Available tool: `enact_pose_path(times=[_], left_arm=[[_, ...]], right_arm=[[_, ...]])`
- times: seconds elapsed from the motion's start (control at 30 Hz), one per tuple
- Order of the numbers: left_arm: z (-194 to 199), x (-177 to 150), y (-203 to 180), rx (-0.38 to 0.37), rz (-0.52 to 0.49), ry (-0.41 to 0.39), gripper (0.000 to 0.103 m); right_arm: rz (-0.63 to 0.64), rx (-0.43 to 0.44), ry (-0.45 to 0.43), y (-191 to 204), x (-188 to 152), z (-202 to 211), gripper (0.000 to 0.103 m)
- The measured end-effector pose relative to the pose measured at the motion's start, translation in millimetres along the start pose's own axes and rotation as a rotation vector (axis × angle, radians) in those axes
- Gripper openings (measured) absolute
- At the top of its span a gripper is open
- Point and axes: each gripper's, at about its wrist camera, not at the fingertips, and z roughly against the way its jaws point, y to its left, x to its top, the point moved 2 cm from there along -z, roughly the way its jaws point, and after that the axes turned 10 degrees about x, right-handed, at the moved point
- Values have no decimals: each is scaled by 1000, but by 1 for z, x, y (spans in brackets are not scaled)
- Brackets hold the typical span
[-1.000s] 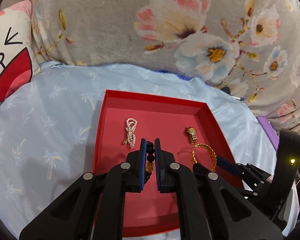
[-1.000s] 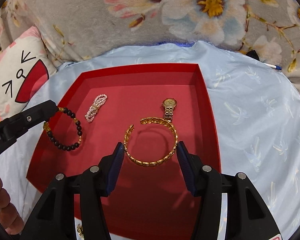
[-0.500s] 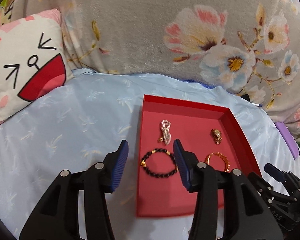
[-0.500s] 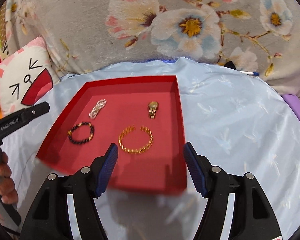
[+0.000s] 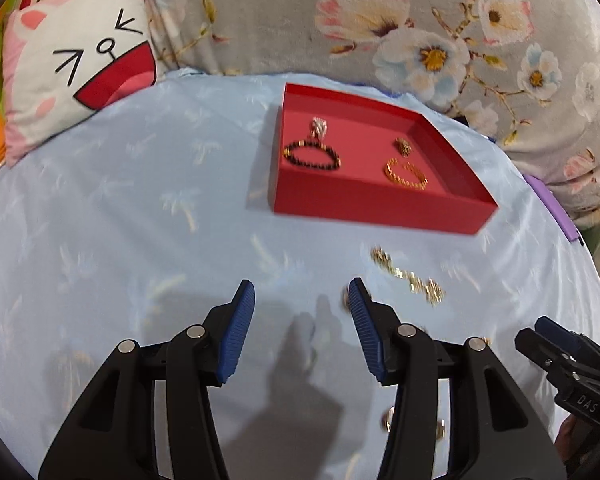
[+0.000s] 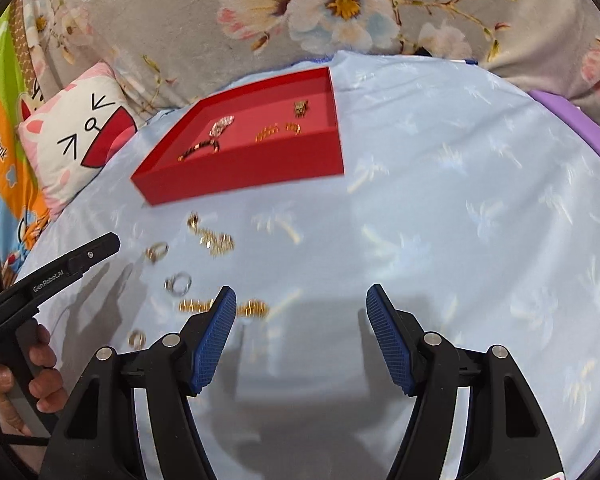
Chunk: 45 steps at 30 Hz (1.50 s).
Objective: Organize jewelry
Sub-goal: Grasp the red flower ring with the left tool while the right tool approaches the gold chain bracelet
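Observation:
The red tray [image 5: 380, 208] [image 6: 240, 176] sits on the light-blue sheet and holds a black bead bracelet [image 5: 312, 155], a pearl piece [image 5: 319, 127], a gold watch [image 5: 403, 146] and a gold cuff [image 5: 405, 175]. Nearer, loose on the sheet, lie a gold chain [image 5: 408, 276] [image 6: 212, 236], two rings [image 6: 157, 251] [image 6: 179, 283] and a gold link bracelet [image 6: 252, 308] partly behind my right finger. My left gripper [image 5: 300, 284] hangs open over bare sheet, well short of the tray. My right gripper [image 6: 301, 289] is open too, with nothing between its pads.
A cat-face pillow [image 5: 80, 64] leans at the back left against a floral grey blanket [image 5: 380, 20]. A purple item [image 6: 572, 124] lies at the right edge of the sheet. A hand [image 6: 40, 364] holds the left gripper's handle at the lower left.
Both grippers have pulled back from the tray. The left one opened and let go of the black bead bracelet, which now lies in the tray. The right jaws widened, and loose jewelry has come into view.

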Motion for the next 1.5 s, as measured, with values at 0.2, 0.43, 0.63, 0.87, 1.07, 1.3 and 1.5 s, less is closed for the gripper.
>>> enact_pose_path(times=[0.2,0.43,0.63,0.87,1.07,1.3,1.5], left_arm=[[17,-33,-7,-11,-30,10,47],[22,-44,-10,-9,-38,3,49],[20,-45,-8,-25,-24,20,52],[12,-34,-12,-35,-35,23,52],[-10,-11,-28,-48,-88,32,50],[-26,-4,-36,-66,-130,52,33],[-30,-3,-43,-87,-152,62,23]], right_arm=[[14,13,30,10,-29,7,66],[50,33,43,23,-35,6,62],[66,55,56,31,-29,-3,59],[72,65,65,33,-21,-14,57],[44,69,57,29,-21,-12,57],[40,74,56,28,-21,-12,57],[39,74,55,29,-21,-12,57]])
